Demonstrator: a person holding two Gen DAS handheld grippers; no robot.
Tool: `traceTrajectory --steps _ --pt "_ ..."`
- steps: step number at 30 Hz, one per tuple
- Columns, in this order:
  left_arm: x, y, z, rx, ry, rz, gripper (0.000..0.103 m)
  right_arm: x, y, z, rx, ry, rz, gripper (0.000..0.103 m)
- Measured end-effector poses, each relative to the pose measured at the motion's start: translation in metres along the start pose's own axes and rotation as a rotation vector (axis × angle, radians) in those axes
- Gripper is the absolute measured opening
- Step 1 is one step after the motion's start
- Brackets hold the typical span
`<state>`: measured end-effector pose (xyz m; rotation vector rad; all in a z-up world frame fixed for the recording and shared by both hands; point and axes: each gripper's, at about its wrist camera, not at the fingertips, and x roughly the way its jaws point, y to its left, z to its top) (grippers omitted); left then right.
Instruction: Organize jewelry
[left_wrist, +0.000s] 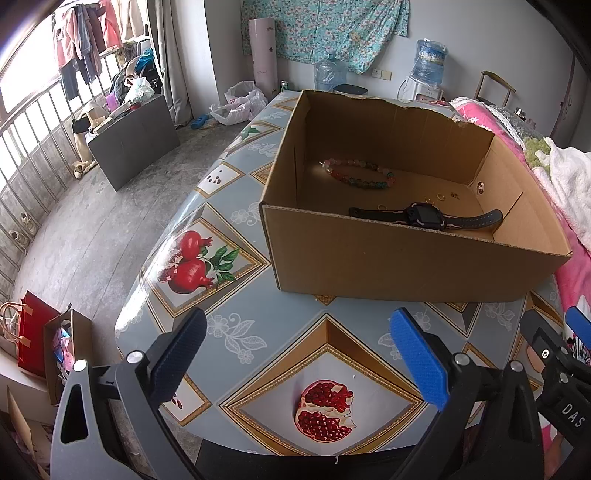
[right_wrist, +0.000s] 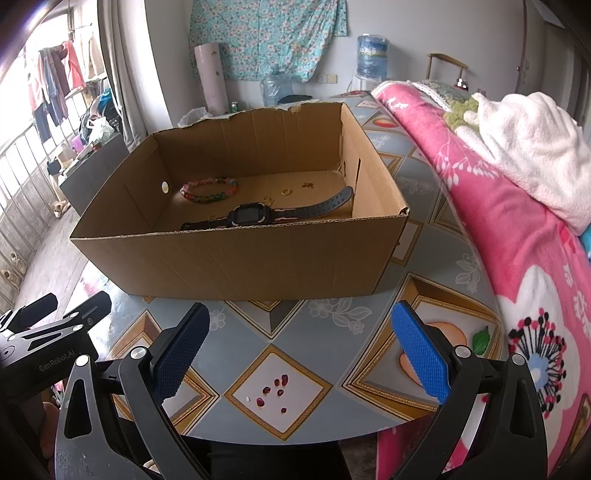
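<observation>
**Claws wait empty before the jewelry box**

Both claws hover spread wide with nothing between their fingers: the left claw (left_wrist: 297, 363) and the right claw (right_wrist: 299, 360) sit just short of the near wall of the open brown cardboard box (right_wrist: 236, 254), over the counter (right_wrist: 295, 332) with its pomegranate-patterned oilcloth.

Inside the box, the round bracelet of pink, red and green beads (left_wrist: 358, 172) lies toward the far wall. The dark grey rubber-strapped watch (left_wrist: 424, 218) stretches along the floor just behind the near wall. Between them are scattered small gold rings and earrings (left_wrist: 439, 197), too small to make out singly.

All of it looks light. The beads are probably hard and slippery, best pinched across the strand; the watch strap should flex, so its stiff case seems the safer hold. The tiny gold pieces would likely slide on cardboard.

The box walls stand tall, so entry should come from above. A pink floral quilt (right_wrist: 498, 206) crowds the box's right side; its left is open.
</observation>
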<state>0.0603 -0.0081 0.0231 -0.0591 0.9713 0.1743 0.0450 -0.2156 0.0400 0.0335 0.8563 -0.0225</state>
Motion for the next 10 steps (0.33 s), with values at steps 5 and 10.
traceTrajectory --steps 5,10 --pt "-0.0002 0.0 0.0 -0.001 0.0 0.001 0.098 0.0003 0.0002 0.0001 0.002 0.001 -0.001 0.095" --pt "-0.0005 0.0006 0.0001 -0.009 0.003 -0.001 0.098 0.0007 0.0003 0.0006 0.001 0.001 -0.001 0.095"
